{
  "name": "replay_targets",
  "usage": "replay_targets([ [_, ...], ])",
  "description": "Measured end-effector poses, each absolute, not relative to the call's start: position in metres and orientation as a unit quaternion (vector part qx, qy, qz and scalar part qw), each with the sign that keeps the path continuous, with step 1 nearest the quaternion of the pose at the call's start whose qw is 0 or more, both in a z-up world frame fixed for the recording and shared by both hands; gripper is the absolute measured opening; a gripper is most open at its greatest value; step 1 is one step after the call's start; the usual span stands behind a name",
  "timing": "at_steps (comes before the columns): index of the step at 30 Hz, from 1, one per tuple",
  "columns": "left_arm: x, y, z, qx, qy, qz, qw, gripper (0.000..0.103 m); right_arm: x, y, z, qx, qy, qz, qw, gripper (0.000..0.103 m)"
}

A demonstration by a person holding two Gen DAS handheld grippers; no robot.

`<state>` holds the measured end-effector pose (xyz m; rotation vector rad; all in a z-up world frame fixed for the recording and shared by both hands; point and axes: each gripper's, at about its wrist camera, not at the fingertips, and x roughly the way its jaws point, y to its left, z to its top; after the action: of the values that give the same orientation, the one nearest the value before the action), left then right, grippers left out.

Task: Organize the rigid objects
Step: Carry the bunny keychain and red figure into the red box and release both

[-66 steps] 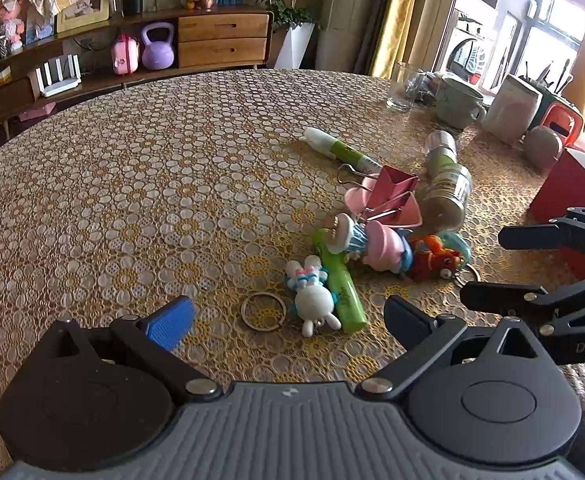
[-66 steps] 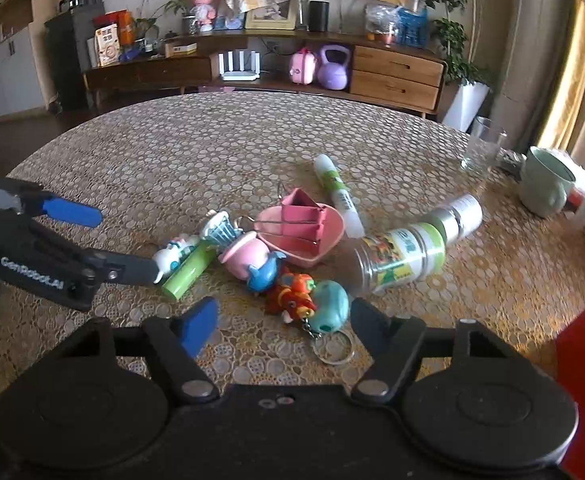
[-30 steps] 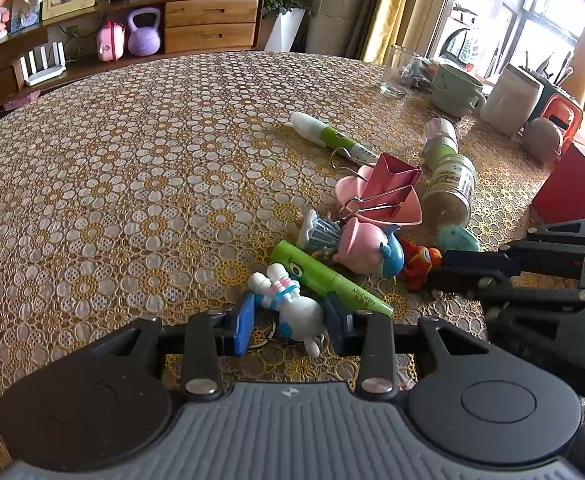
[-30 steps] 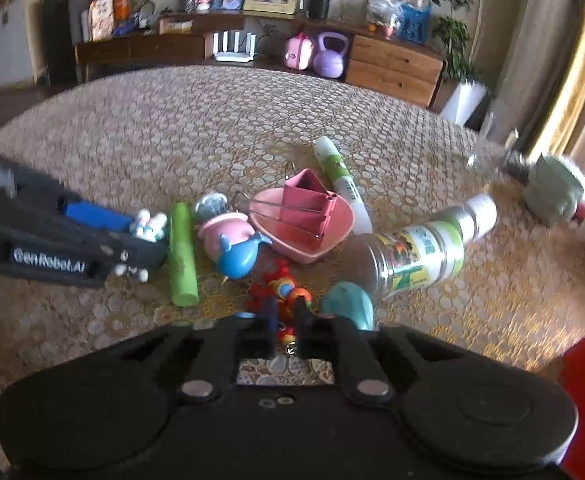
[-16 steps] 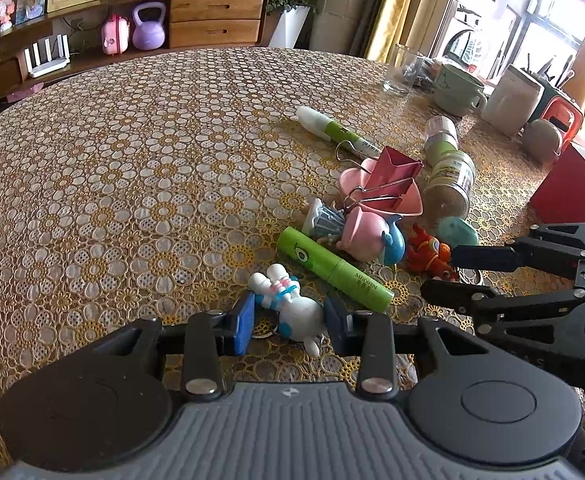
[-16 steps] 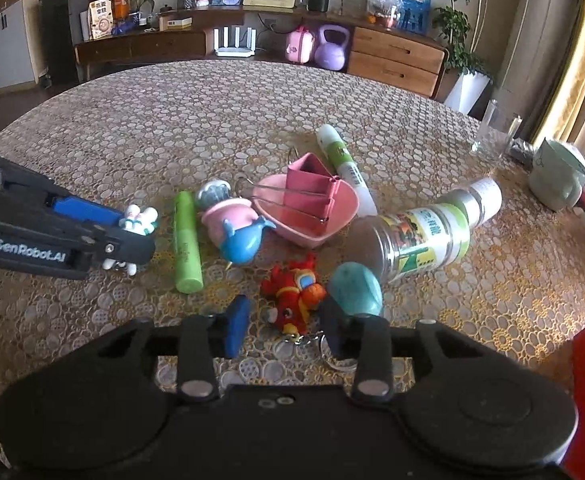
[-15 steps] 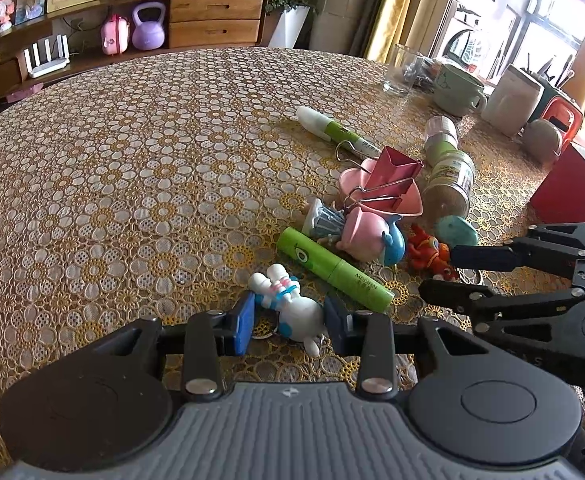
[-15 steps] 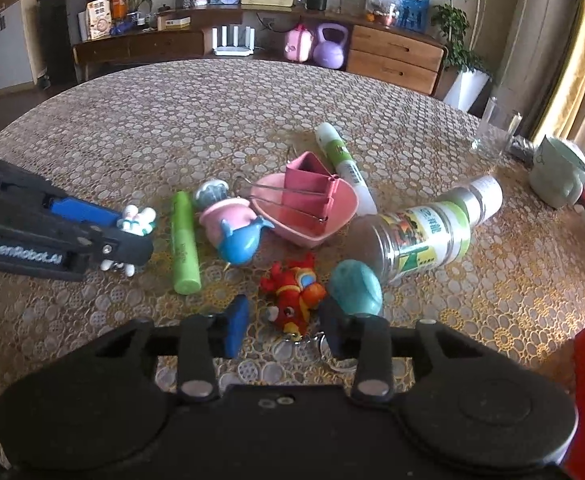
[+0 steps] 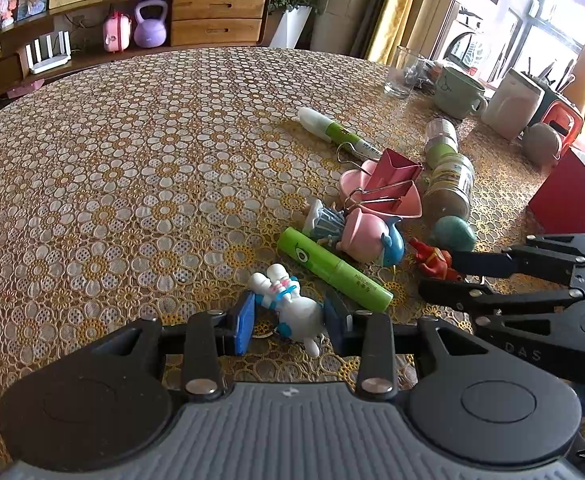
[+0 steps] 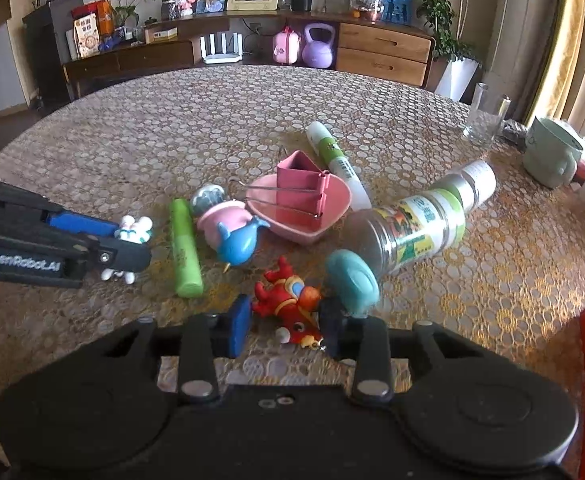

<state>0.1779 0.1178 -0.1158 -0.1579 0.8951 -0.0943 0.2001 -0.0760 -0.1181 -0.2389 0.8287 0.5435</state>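
Observation:
My left gripper (image 9: pixel 288 322) is shut on a white rabbit keychain figure (image 9: pixel 292 308), low over the tablecloth; it also shows in the right wrist view (image 10: pixel 130 234). My right gripper (image 10: pixel 284 326) is shut on a red dragon keychain figure (image 10: pixel 288 300), also seen from the left wrist (image 9: pixel 432 260). Between them lie a green tube (image 9: pixel 332 268), a pink and blue whale toy (image 10: pixel 232 232), a teal lid (image 10: pixel 352 276), a pink heart dish (image 10: pixel 304 208) holding a pink binder clip (image 10: pixel 300 184), a clear jar (image 10: pixel 416 228) on its side and a green and white glue stick (image 10: pixel 336 160).
A round table with a yellow floral cloth (image 9: pixel 112 168). A glass (image 9: pixel 402 72), a green mug (image 9: pixel 456 92), a white container (image 9: pixel 508 104) and a red box (image 9: pixel 568 196) stand at the right edge. A wooden sideboard (image 10: pixel 380 50) is behind.
Both grippers closed from open: the left on the rabbit figure, the right on the red dragon figure. In the last half second both barely moved.

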Motion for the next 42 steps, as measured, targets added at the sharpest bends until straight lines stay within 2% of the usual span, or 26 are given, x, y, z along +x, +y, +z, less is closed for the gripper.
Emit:
replay_targets([
  [8, 0.163, 0.110, -0.094, -0.079, 0.429, -0.052, 0.898, 0.037, 0.174, -0.103, -0.084, -0.067, 0.402, 0.272, 0.872, 0.036],
  [22, 0.144, 0.049, -0.017, -0.042, 0.397, -0.087, 0.913, 0.037, 0.147, -0.173, -0.010, -0.031, 0.366, 0.257, 0.894, 0.036],
  [32, 0.154, -0.029, 0.029, -0.029, 0.378, -0.139, 0.915, 0.037, 0.146, -0.246, 0.027, -0.013, 0.338, 0.210, 0.918, 0.036],
  [42, 0.179, -0.124, 0.042, -0.014, 0.375, -0.199, 0.905, 0.037, 0.163, -0.331, 0.036, 0.007, 0.346, 0.136, 0.928, 0.036],
])
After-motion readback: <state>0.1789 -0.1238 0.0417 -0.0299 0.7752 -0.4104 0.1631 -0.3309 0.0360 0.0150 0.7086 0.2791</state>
